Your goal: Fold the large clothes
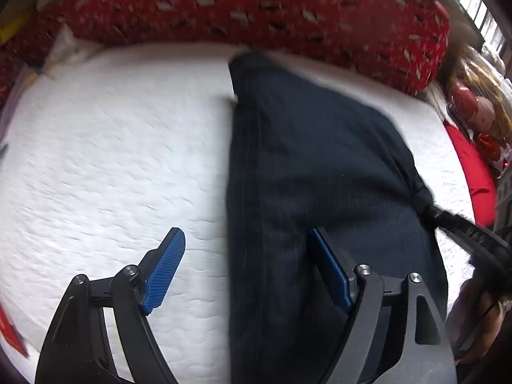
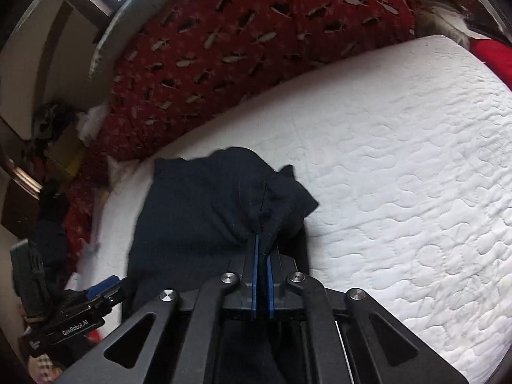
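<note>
Pinching: right gripper (image 2: 262, 249) is clamping a bunched corner of the dark trousers (image 2: 204, 211).
Left gripper (image 1: 246, 268): spreading wide, straddling the trousers' long edge.
Handling: likely soft, limp; grip edges.

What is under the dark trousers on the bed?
The dark trousers lie on a white quilted mattress. Nothing else shows around them; the part directly beneath them is covered.

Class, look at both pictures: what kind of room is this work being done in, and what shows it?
Most likely a bedroom: a white quilted mattress, a red patterned blanket bunched along its far side, and dark trousers spread out for folding.
</note>
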